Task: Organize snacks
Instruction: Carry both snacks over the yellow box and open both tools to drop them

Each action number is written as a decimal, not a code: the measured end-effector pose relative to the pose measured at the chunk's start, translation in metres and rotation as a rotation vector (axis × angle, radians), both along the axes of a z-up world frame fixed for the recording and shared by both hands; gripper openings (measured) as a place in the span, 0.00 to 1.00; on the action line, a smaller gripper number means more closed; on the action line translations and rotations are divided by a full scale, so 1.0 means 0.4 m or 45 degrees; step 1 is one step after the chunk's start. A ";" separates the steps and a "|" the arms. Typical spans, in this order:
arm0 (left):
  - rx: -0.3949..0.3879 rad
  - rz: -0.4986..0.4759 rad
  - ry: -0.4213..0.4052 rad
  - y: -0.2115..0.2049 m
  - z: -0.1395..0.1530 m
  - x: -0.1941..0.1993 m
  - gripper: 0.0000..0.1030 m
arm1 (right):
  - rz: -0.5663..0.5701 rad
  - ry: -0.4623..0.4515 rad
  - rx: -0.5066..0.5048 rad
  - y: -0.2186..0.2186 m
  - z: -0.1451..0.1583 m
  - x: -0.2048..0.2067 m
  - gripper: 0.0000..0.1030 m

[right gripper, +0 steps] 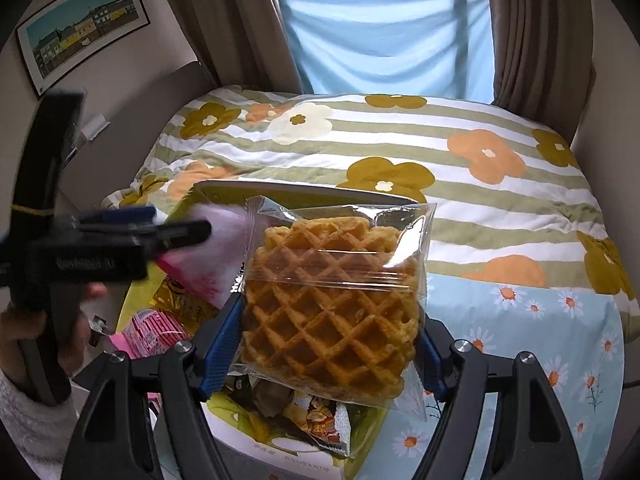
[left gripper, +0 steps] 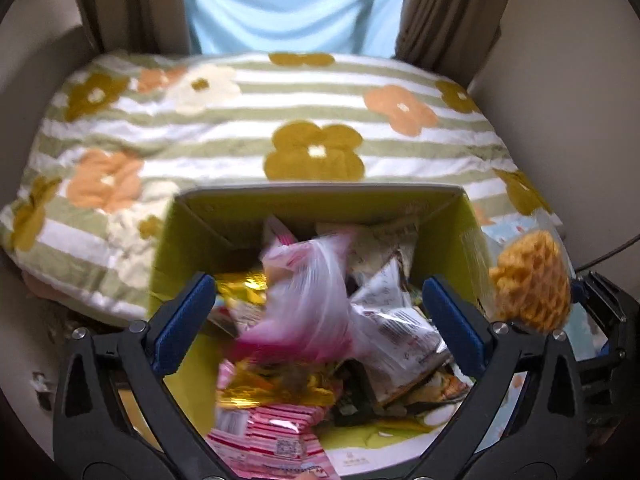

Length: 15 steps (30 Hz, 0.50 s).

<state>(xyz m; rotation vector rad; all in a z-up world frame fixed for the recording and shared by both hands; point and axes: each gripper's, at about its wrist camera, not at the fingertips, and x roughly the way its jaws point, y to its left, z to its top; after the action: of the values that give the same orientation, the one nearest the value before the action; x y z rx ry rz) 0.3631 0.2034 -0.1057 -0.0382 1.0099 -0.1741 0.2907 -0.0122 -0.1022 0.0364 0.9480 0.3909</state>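
A green box (left gripper: 188, 236) full of snack packets stands on the bed, also in the right wrist view (right gripper: 224, 420). My left gripper (left gripper: 316, 312) is open above the box; a blurred pink-and-clear packet (left gripper: 304, 292) lies between its fingers, untouched by the pads. My right gripper (right gripper: 328, 344) is shut on a clear-wrapped waffle (right gripper: 332, 304), held upright over the box's right side. The waffle also shows in the left wrist view (left gripper: 532, 280). The left gripper appears in the right wrist view (right gripper: 160, 232) beside the pink packet (right gripper: 208, 252).
A flowered striped quilt (left gripper: 280, 120) covers the bed behind the box. A blue daisy sheet (right gripper: 520, 360) lies right of the box. Curtains (right gripper: 532, 32) and a blue cloth (right gripper: 388, 40) hang behind. A framed picture (right gripper: 84, 28) hangs on the left wall.
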 end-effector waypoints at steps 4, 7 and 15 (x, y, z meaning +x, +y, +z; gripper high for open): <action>-0.042 0.042 0.015 0.023 0.015 -0.020 1.00 | 0.003 0.025 0.022 -0.001 -0.004 0.002 0.70; -0.064 0.069 0.030 0.038 0.014 -0.031 1.00 | 0.027 0.026 0.028 0.005 -0.001 -0.006 0.71; -0.059 0.115 0.041 0.062 0.007 -0.062 1.00 | 0.027 0.004 -0.022 0.028 -0.017 -0.034 0.99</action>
<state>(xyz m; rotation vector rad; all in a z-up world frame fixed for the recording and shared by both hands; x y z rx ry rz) 0.3381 0.2282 -0.1031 -0.1293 1.0339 -0.1147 0.2772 -0.0011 -0.1091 0.0114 0.9555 0.4021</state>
